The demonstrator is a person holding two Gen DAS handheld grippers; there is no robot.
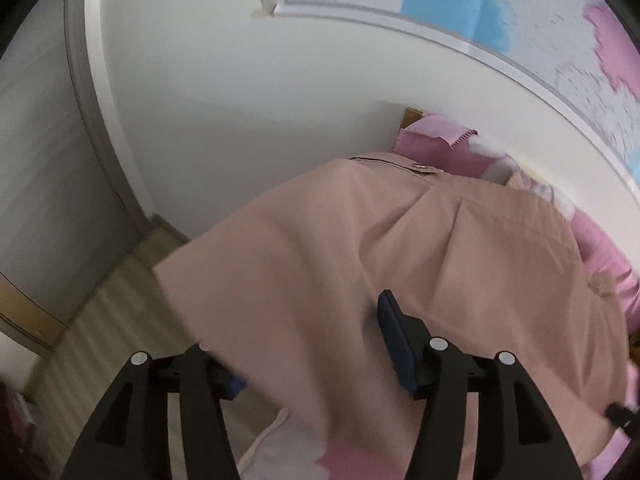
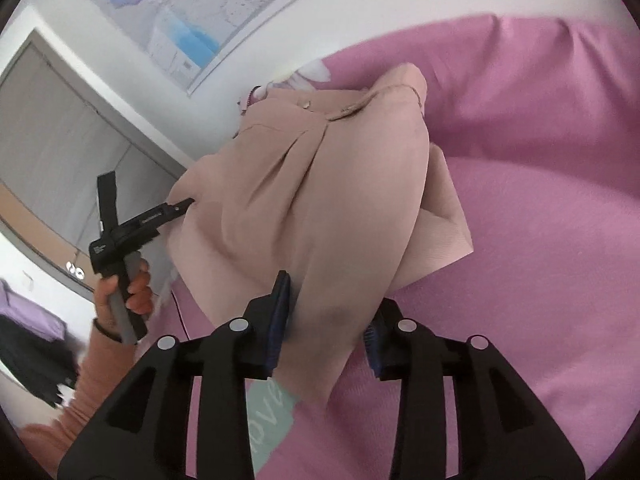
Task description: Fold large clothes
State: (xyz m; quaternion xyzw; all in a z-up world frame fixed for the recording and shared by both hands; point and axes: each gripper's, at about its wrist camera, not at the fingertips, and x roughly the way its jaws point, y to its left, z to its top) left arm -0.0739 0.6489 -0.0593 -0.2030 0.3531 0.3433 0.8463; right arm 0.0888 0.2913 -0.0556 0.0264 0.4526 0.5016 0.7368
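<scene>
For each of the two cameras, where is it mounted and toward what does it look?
Left wrist: on the left claw, facing down over the beige garment toward wall and wall map; only claw fingers show.
Right wrist: on the right claw, facing garment on pink bedding; left hand and orange sleeve show.
Shared: garment, map, bedding.
</scene>
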